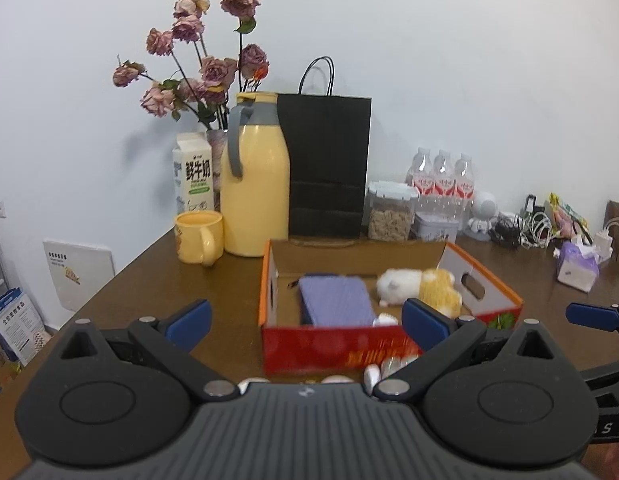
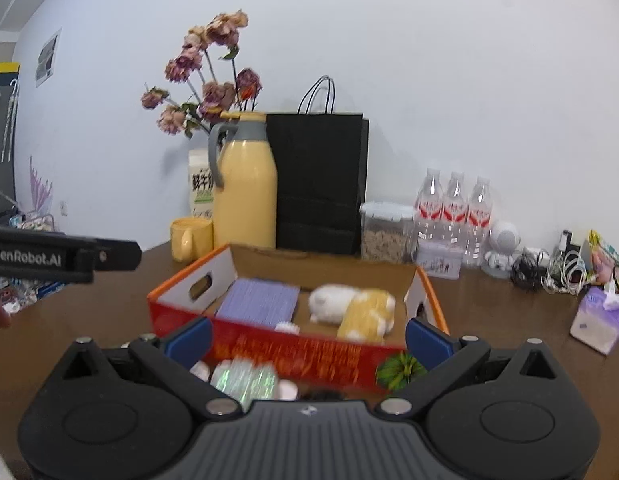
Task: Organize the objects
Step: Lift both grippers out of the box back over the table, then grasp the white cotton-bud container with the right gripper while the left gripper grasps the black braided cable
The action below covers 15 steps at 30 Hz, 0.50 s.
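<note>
A red and orange cardboard box (image 1: 333,346) stands open on the brown table; it also shows in the right wrist view (image 2: 181,316). Inside lie a purple notebook (image 1: 335,300) (image 2: 259,302) and a white and yellow plush toy (image 1: 421,286) (image 2: 353,308). Small pale bottles (image 1: 383,372) (image 2: 243,378) lie on the table in front of the box, close to the fingers. My left gripper (image 1: 307,320) is open and empty in front of the box. My right gripper (image 2: 307,338) is open and empty, at the box's near wall.
At the back stand a yellow thermos jug (image 1: 255,176), a yellow mug (image 1: 197,236), a milk carton (image 1: 192,174), dried roses, a black paper bag (image 1: 327,168), a food container (image 1: 391,210) and three water bottles (image 1: 441,178). Cables and a tissue pack (image 1: 577,266) lie right.
</note>
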Each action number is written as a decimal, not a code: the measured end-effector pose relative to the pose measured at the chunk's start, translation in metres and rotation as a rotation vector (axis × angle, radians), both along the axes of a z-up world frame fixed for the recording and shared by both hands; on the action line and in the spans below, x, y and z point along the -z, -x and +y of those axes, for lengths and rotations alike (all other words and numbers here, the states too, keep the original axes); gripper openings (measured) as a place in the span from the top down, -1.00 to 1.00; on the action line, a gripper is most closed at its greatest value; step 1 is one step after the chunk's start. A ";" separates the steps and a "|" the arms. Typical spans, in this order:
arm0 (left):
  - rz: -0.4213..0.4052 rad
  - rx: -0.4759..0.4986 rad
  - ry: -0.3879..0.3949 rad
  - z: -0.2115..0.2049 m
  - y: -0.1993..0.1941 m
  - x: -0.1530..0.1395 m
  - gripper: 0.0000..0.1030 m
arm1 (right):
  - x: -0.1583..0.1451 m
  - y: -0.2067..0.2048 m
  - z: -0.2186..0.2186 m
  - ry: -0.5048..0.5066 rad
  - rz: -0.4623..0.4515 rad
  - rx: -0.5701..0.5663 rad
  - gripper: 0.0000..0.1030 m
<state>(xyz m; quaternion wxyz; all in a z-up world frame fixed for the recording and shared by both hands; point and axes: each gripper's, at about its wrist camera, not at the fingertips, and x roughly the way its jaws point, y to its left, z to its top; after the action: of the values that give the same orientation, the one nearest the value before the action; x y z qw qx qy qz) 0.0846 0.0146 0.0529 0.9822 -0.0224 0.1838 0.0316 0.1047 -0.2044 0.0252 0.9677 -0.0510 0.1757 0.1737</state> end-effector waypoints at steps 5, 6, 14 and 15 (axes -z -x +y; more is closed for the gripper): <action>0.052 -0.004 0.004 0.011 0.021 0.019 -1.00 | 0.014 0.027 0.000 0.006 0.041 -0.002 -1.00; 0.064 -0.006 0.006 0.014 0.025 0.023 -1.00 | 0.017 0.033 0.000 0.014 0.046 -0.005 -1.00; 0.161 -0.024 0.019 0.033 0.044 0.057 -1.00 | 0.047 0.050 0.015 0.043 0.152 -0.017 -1.00; 0.169 -0.026 0.023 0.034 0.045 0.060 -1.00 | 0.050 0.050 0.017 0.041 0.168 -0.010 -1.00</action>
<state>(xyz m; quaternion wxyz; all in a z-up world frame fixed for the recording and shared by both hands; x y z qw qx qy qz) 0.0399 0.0489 -0.0073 0.9623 -0.0333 0.2662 0.0441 0.0550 -0.1871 -0.0250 0.9474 -0.0567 0.2595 0.1786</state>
